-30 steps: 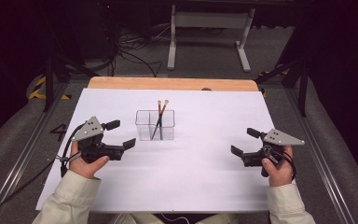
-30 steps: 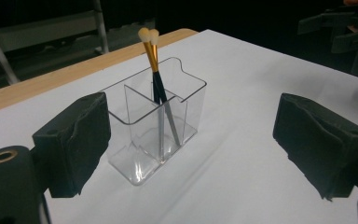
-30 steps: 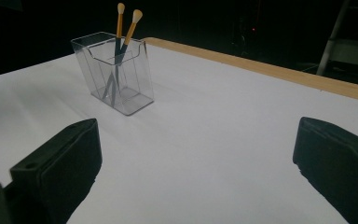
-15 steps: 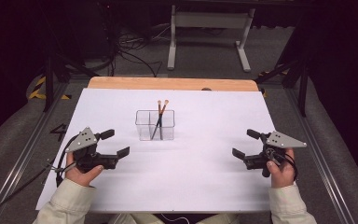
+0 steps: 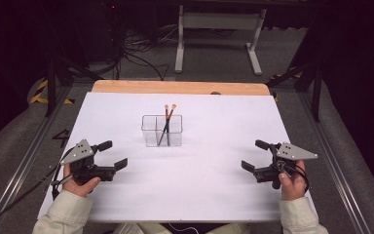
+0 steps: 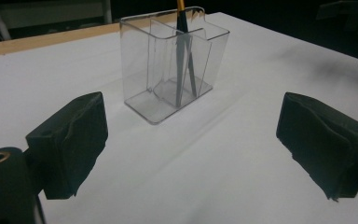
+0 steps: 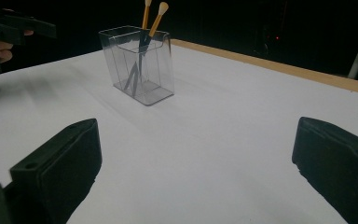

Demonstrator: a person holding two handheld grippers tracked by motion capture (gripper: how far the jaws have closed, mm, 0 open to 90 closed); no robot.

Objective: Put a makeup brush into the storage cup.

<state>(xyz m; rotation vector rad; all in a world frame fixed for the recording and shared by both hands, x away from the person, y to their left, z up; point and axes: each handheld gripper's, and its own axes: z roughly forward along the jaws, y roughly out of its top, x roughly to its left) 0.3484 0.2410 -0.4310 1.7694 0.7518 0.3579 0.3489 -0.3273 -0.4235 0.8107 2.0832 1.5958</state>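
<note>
A clear plastic holder (image 5: 161,130) with compartments stands in the middle of the white table top (image 5: 214,185). Two thin brushes (image 5: 166,122) with orange handles lean inside it, tips up. The left gripper view shows the holder (image 6: 175,60) ahead of its wide-apart jaws; the right gripper view has the holder (image 7: 138,63) at upper left with the brushes (image 7: 153,21) sticking out. My left gripper (image 5: 113,155) rests near the table's left front, open and empty. My right gripper (image 5: 255,155) sits at the right front, open and empty too.
A wooden strip (image 5: 180,87) runs along the table's far edge. Metal rails (image 5: 341,161) flank the table on both sides. Behind it stand a white frame (image 5: 214,29) and loose cables (image 5: 136,58) on the floor. The other hand (image 7: 0,39) appears at upper left in the right gripper view.
My left gripper has drawn back toward the front left of the table. The right gripper has shifted slightly toward the front. The holder and brushes stayed put.
</note>
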